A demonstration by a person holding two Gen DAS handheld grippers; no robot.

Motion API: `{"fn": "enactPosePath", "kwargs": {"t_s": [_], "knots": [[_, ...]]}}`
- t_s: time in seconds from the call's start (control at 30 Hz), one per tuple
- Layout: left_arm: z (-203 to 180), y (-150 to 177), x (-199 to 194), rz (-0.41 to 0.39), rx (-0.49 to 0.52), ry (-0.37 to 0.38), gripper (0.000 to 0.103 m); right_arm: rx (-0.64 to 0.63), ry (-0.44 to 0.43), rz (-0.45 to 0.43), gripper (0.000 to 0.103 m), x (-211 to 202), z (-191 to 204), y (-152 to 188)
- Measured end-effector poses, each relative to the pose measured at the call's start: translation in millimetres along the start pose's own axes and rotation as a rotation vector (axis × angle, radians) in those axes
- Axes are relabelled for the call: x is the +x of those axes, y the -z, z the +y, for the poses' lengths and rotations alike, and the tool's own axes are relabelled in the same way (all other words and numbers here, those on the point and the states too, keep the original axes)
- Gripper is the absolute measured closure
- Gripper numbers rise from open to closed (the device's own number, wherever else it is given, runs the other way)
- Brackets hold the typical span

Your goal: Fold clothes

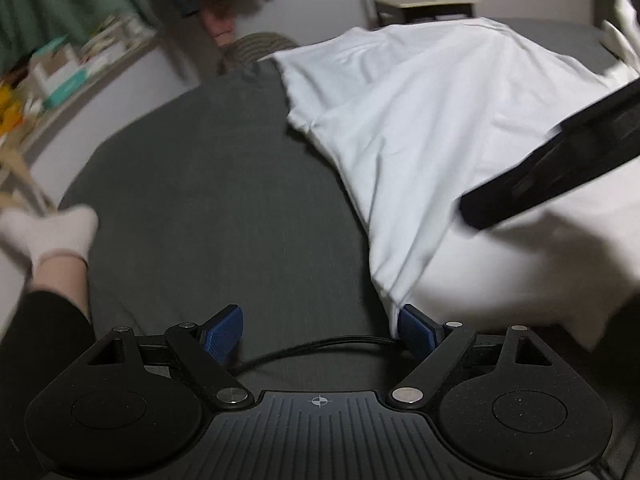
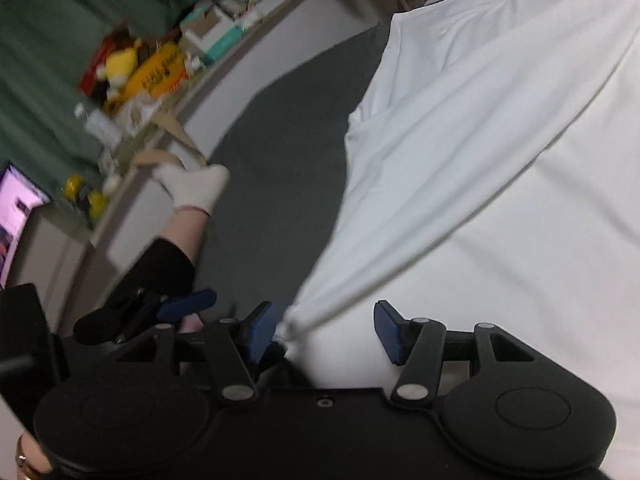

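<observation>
On the grey bed, we have a white garment between two spread grippers.

We see the white shirt (image 1: 420, 120) lying over the right half of the grey bed (image 1: 208, 200), its left edge running toward the near edge. Our left gripper (image 1: 320, 332) has its jaws wide apart, the right blue pad (image 1: 416, 330) touching a bunched corner of the cloth. Our right gripper (image 2: 326, 328) also stands with jaws parted, a gathered tip of the shirt (image 2: 480, 140) against its left pad (image 2: 260, 330). A socked foot (image 1: 52, 232) rests by the bed's left edge.
</observation>
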State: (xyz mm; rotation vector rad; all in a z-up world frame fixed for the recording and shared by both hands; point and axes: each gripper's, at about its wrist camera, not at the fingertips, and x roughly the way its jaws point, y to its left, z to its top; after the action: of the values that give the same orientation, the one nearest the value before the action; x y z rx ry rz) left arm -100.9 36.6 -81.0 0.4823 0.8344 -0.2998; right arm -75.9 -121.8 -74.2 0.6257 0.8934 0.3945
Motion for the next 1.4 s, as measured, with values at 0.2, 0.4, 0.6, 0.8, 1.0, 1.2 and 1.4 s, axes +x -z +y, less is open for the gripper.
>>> {"fn": "enactPosePath", "kwargs": {"t_s": [0.2,0.4,0.6,0.8,1.0,1.2,1.4], "knots": [[73.1,-11.1,-26.9,-0.055,-0.249,0.109,0.018,0.045,-0.105,-0.012,0.048,26.6,-5.0,14.2],[155.8,-50.2,-18.5,-0.211,-0.533,0.152,0.018,-0.051,-0.138,-0.093,0.036,38.7,5.6,20.9],[186.0,-72.4,32.1,-0.320,-0.747,0.346,0.018,-0.037,-0.171,-0.169,0.035,52.0,9.9,26.0],[159.1,-32.1,81.1,-0.281,-0.795,0.500,0.018,0.006,-0.145,-0.070,0.091,50.3,-6.0,22.6],[144.6,-20.1,108.5,-0.137,-0.788,0.488,0.018,0.175,-0.166,0.015,0.095,45.8,-19.8,19.2],[135.7,-24.6,106.3,-0.130,-0.737,0.532,0.018,0.200,-0.128,0.021,0.093,52.1,-7.6,32.9],[122.6,-39.2,91.1,-0.067,-0.576,0.439,0.018,0.099,-0.097,0.161,0.086,42.7,14.6,32.3]]}}
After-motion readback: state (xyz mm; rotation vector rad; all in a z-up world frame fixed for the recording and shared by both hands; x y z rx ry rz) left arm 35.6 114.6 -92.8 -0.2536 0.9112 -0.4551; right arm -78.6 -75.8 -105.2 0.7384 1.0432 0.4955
